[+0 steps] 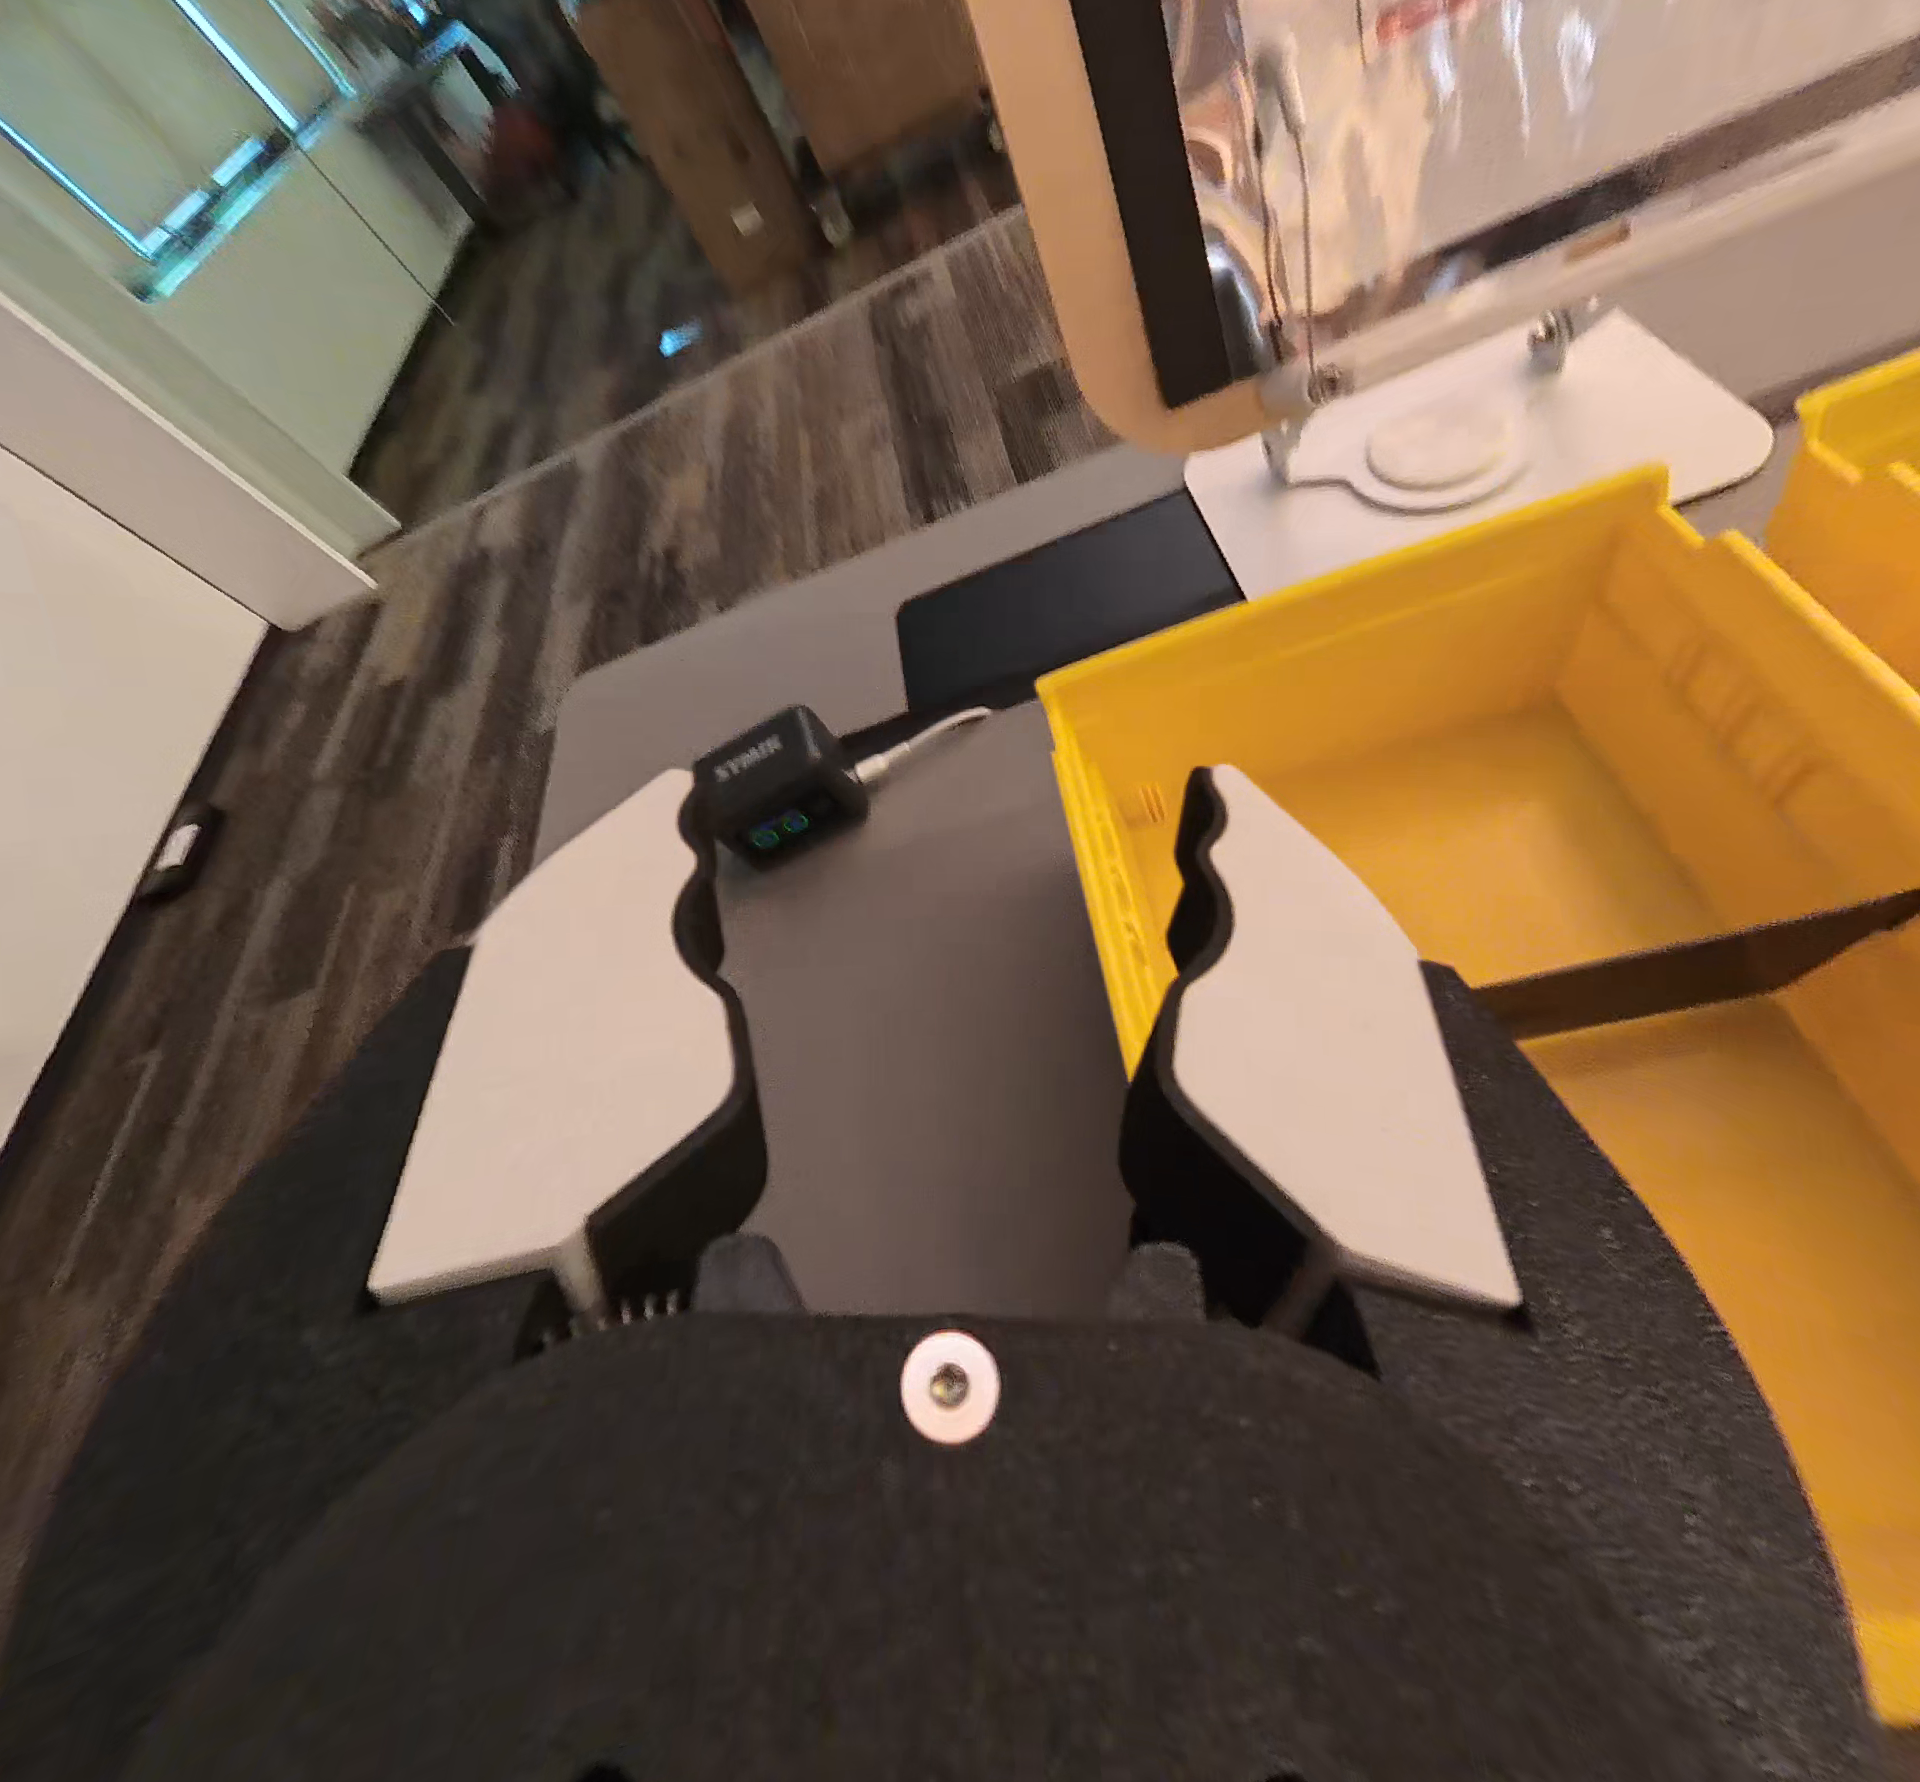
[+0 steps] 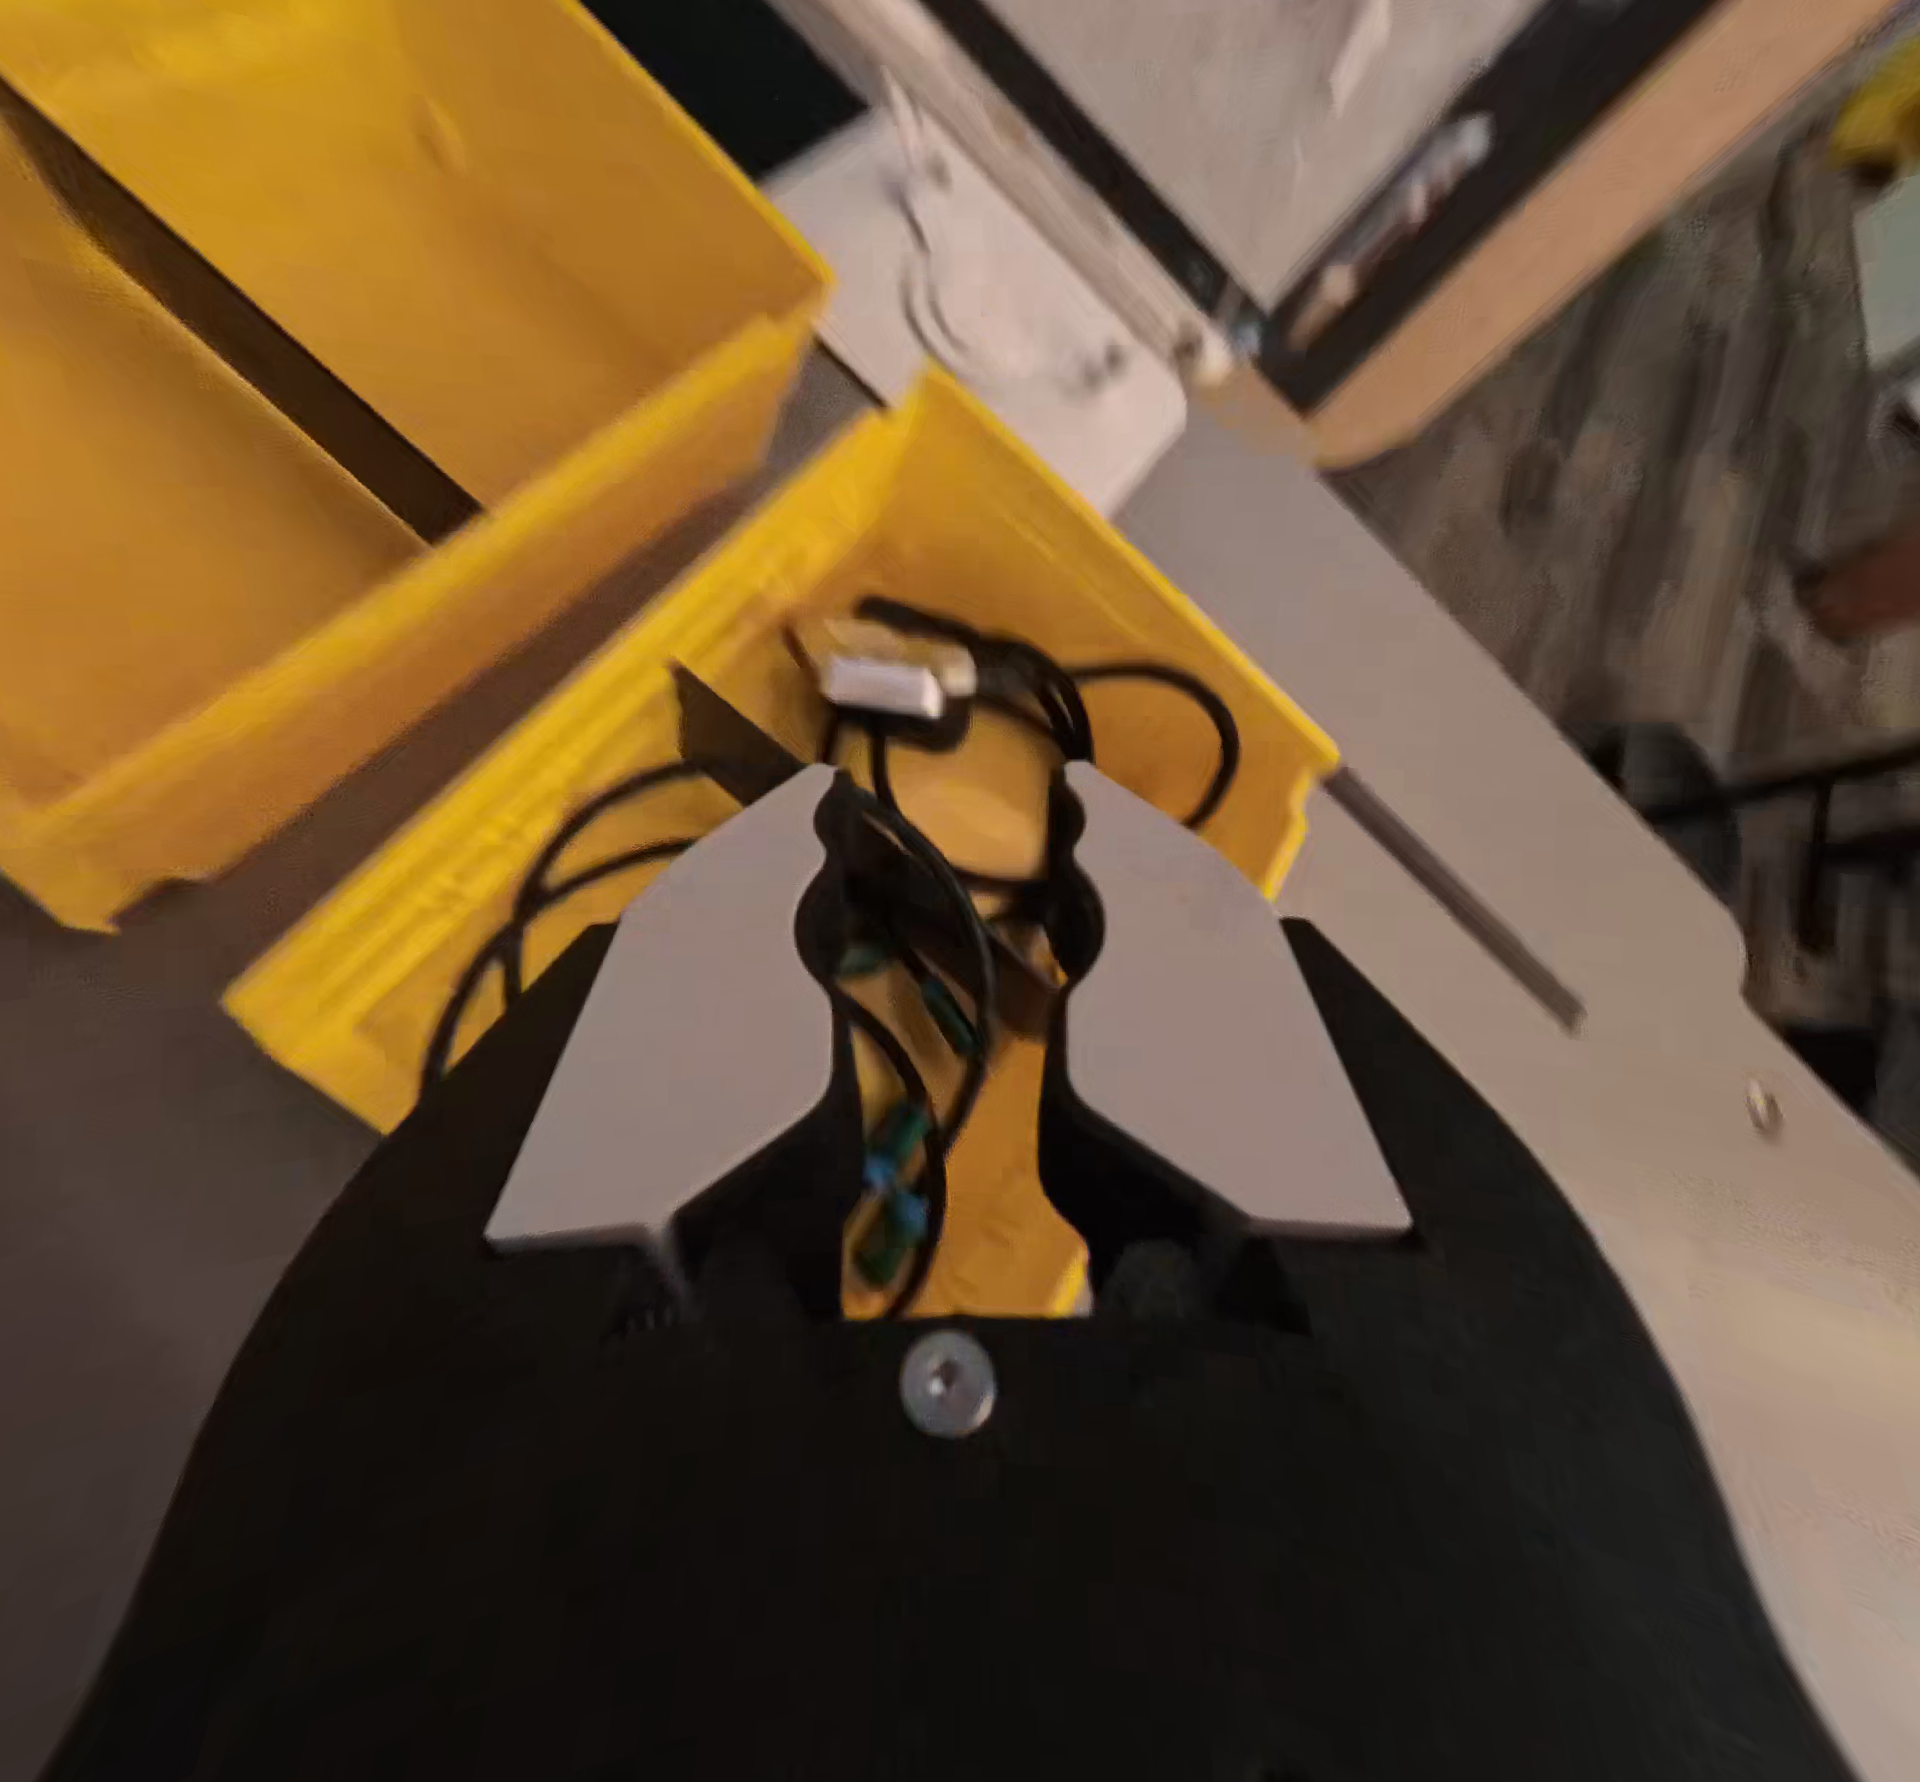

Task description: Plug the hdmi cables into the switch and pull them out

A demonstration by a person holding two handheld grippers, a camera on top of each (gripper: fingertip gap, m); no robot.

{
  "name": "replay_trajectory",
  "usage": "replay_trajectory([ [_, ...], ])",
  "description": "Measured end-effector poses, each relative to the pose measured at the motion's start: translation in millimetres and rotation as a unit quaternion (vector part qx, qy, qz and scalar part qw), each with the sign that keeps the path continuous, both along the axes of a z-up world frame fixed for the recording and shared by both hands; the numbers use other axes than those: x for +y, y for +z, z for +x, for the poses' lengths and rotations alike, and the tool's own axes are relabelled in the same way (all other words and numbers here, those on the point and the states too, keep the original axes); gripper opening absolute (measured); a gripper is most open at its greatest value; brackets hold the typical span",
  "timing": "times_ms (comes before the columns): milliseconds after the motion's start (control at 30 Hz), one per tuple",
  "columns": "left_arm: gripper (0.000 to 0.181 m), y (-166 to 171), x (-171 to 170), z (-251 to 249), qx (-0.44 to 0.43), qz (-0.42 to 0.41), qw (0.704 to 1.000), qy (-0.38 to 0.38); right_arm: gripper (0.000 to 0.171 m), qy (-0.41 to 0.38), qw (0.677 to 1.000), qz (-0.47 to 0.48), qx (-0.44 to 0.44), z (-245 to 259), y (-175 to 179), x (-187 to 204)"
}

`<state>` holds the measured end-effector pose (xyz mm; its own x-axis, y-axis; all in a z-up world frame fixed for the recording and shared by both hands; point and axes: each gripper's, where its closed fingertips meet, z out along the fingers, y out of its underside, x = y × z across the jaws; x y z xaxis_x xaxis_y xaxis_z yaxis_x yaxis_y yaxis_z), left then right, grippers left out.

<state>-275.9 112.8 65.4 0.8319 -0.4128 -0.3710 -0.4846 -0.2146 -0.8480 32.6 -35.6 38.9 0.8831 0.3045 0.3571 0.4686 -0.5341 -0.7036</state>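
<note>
My left wrist camera sits just behind my left gripper [image 1: 945, 797] and looks forward and down along its two fingers, tilted so the table [image 1: 914, 1005] runs away ahead, with the floor off to the left. It takes in a small black switch [image 1: 781, 787] near the fingertips and an empty yellow bin [image 1: 1455, 797] just beside on the right, a framed screen [image 1: 1455, 122] standing behind. My right wrist camera looks the same way along my right gripper [image 2: 951, 776], held close above a second yellow bin [image 2: 1039, 506] of cables [image 2: 1039, 693], the picture blurred and rotated. Both views share the empty bin [image 2: 312, 382], the screen's white base [image 1: 1507, 444] and the table.
</note>
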Motion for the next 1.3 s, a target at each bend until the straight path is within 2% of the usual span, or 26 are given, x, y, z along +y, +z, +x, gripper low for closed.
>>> replay_trajectory([
  [100,0.093,20,-2,-7,-0.022,0.045,0.999,0.011,0.045,0.145,0.977,0.113,0.104,-77,24,5],
  [167,0.092,35,-4,-10,-0.045,0.081,0.996,0.013,0.06,0.178,0.971,0.067,0.147,-108,5,8],
  [233,0.089,50,-8,-12,-0.068,0.116,0.991,0.013,0.062,0.179,0.974,-0.008,0.14,-125,-23,14],
  [333,0.081,63,-13,-15,-0.08,0.157,0.984,0.014,0.06,0.152,0.974,-0.092,0.138,-138,-52,21],
  [467,0.083,65,-13,-17,-0.08,0.16,0.984,0.018,0.06,0.082,0.972,-0.197,0.094,-133,-84,23],
  [600,0.083,64,-10,-19,-0.093,0.153,0.984,0.018,0.06,-0.007,0.953,-0.261,0.154,-133,-96,21],
  [767,0.085,58,-9,-13,-0.099,0.133,0.986,0.002,0.057,-0.101,0.907,-0.333,0.236,-136,-110,18],
  [833,0.085,56,-9,-9,-0.105,0.124,0.987,-0.006,0.052,-0.127,0.893,-0.349,0.254,-139,-115,17],
  [867,0.086,56,-9,-8,-0.105,0.123,0.987,-0.008,0.048,-0.136,0.894,-0.348,0.249,-139,-117,19],
  [1100,0.085,55,-12,-1,-0.101,0.113,0.988,-0.025,0.048,-0.161,0.907,-0.357,0.154,-133,-123,25],
  [1300,0.085,57,-17,5,-0.103,0.11,0.988,-0.04,0.042,-0.183,0.894,-0.362,0.191,-147,-130,31],
])
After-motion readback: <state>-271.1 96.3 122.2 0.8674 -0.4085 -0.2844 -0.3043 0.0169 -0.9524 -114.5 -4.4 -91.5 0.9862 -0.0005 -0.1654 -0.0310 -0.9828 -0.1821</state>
